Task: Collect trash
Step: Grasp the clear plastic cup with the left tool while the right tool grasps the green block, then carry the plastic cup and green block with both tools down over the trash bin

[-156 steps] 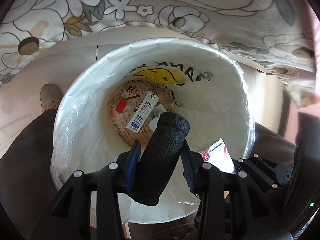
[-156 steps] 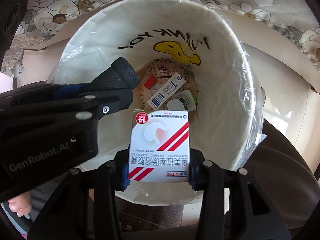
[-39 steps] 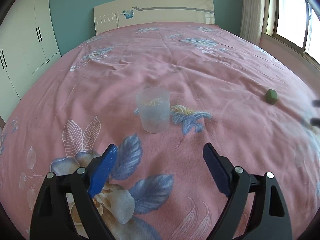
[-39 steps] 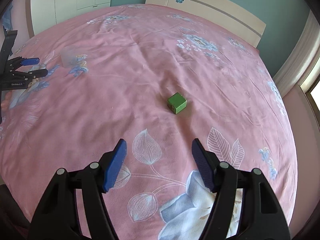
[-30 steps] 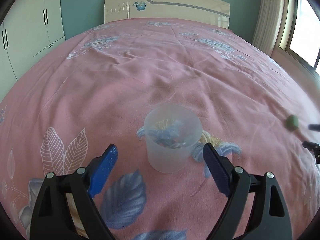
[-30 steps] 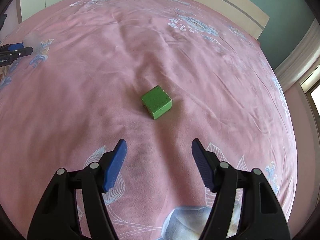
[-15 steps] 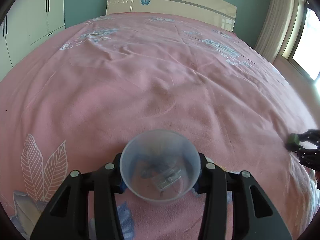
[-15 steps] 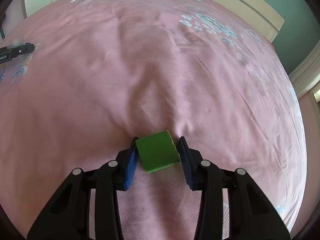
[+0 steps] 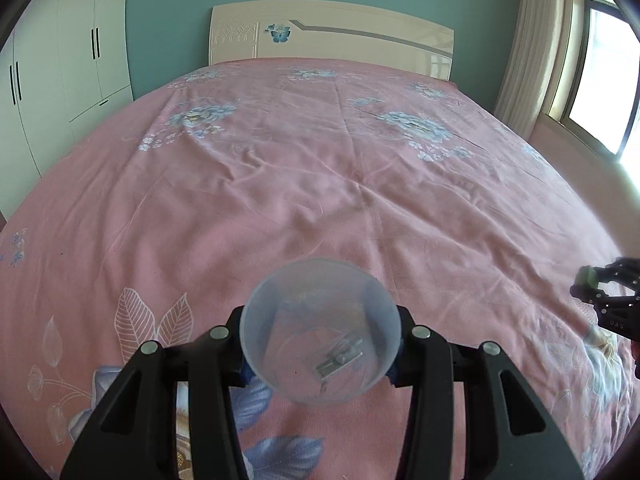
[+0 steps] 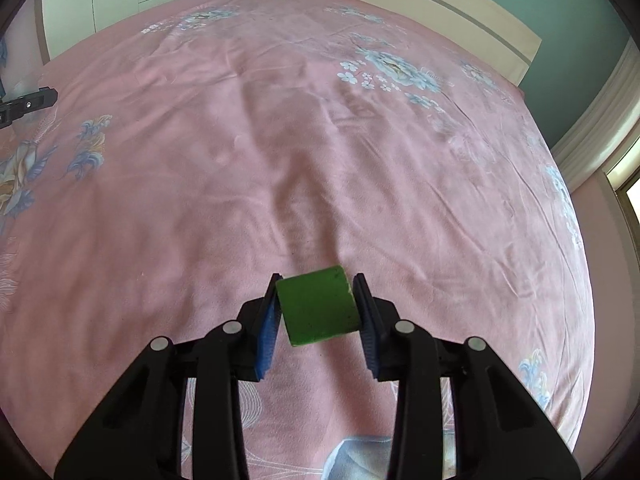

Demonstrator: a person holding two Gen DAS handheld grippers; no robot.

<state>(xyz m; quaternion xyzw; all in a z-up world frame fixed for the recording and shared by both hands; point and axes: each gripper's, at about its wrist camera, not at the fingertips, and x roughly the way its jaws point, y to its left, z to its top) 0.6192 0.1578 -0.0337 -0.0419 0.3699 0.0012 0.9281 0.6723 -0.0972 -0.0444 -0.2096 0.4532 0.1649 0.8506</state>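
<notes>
A clear plastic cup (image 9: pixel 320 330) sits upright between the pads of my left gripper (image 9: pixel 320 354), which is shut on its sides and holds it above the pink bedspread (image 9: pixel 320 184). A small metal piece lies in the cup's bottom. In the right wrist view my right gripper (image 10: pixel 317 314) is shut on a green cube (image 10: pixel 318 305), lifted off the bedspread (image 10: pixel 280 140). From the left wrist view the right gripper (image 9: pixel 600 292) shows at the far right edge with the green cube (image 9: pixel 588 276) in it. The left gripper's tip (image 10: pixel 28 104) shows at the far left of the right wrist view.
The bed fills both views, with blue flower prints and a cream headboard (image 9: pixel 332 32) at the far end. White wardrobes (image 9: pixel 60 72) stand on the left, and a curtain (image 9: pixel 532 44) and window (image 9: pixel 600 60) on the right.
Both grippers came down open over their objects, shut on them, and have since risen: the cup and the green cube are off the bedspread and more of the room shows.
</notes>
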